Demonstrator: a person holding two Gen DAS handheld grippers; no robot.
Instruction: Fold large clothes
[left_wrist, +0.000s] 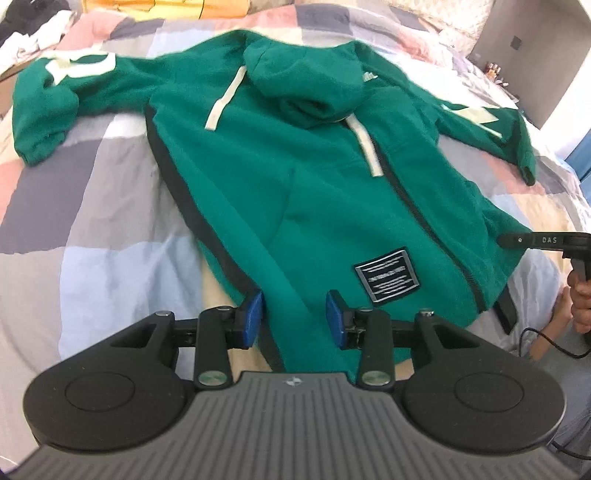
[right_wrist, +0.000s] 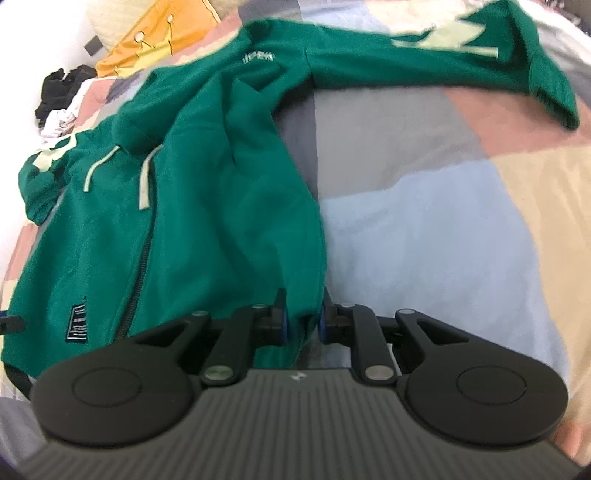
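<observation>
Left wrist view: green hoodie (left_wrist: 295, 177) spread front-up across the patchwork bed (left_wrist: 92, 206), hem at the near edge. Left gripper (left_wrist: 294, 317) open astride the hem; contact unclear. Right gripper (right_wrist: 303, 319) pinches the hem corner, its pads largely hidden by fabric.

The hoodie (left_wrist: 314, 177) lies spread on the quilt (left_wrist: 92, 221), sleeves out to either side; clothes pile (right_wrist: 59, 99) beyond it.

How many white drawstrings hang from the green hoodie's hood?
2. One drawstring lies on the chest left of the hood; the other drawstring runs beside the zipper. None appear hidden.
</observation>
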